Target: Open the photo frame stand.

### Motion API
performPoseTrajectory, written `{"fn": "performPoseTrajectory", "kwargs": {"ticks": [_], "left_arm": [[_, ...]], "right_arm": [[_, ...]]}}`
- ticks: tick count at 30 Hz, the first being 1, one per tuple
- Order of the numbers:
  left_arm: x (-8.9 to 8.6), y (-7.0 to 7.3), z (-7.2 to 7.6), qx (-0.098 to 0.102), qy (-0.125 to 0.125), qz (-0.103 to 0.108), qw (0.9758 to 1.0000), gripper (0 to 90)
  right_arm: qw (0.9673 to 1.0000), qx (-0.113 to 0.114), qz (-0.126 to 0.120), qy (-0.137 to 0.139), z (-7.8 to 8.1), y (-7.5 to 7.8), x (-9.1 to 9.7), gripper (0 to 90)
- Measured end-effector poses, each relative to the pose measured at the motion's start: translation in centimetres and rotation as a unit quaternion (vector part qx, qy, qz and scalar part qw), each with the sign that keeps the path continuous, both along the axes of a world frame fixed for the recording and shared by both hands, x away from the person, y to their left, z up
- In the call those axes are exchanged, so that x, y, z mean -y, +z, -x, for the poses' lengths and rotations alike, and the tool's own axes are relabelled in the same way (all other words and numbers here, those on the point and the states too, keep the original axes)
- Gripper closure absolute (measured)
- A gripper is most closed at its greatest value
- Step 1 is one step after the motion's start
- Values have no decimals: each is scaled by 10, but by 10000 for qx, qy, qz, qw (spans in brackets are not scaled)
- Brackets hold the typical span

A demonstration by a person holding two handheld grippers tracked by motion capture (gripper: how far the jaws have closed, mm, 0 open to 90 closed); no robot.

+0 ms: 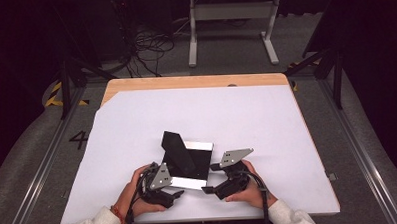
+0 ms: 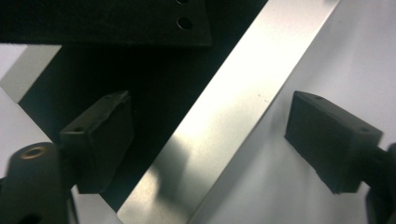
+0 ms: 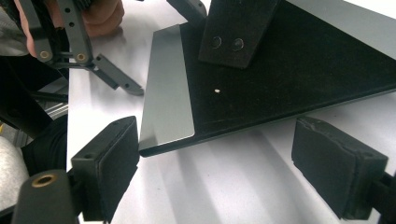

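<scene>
Matt black stand (image 1: 187, 160) with glossy metal edges.

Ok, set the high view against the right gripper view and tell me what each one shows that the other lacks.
High view alone: the whole white table cover, the wooden table edge at the far side, the floor with loose cables and a grey frame, and the person's right hand on the right gripper.

Right gripper view alone: two holes in the raised black panel and a small pale speck on the black base plate.

Both: the plate with its silver edge strip, the upright panel, and the left gripper, open.
</scene>
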State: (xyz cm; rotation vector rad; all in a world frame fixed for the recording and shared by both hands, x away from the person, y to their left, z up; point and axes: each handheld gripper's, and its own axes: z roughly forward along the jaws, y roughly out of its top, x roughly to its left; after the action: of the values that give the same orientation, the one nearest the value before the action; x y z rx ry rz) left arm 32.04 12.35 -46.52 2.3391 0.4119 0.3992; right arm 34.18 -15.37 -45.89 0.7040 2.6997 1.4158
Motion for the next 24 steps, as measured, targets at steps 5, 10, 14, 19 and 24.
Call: {"fn": "performPoseTrajectory", "kwargs": {"ticks": [5,10,14,19,24], "left_arm": [[0,2,2,218,-154,-98,9996,285],[-3,4,0,185,-271,-39,9995,333],[-4,5,0,167,-323,-69,9993,346],[-6,8,-3,203,-439,0,9988,379],[-5,9,-4,178,-446,-24,9988,385]], "right_arm": [[10000,46,-14,-28,0,3,-1,154],[9999,143,52,-20,1,3,-2,172],[9993,321,205,6,5,5,-6,175],[9941,870,646,56,13,8,-9,175],[9859,1359,976,54,18,10,-10,146]]}}
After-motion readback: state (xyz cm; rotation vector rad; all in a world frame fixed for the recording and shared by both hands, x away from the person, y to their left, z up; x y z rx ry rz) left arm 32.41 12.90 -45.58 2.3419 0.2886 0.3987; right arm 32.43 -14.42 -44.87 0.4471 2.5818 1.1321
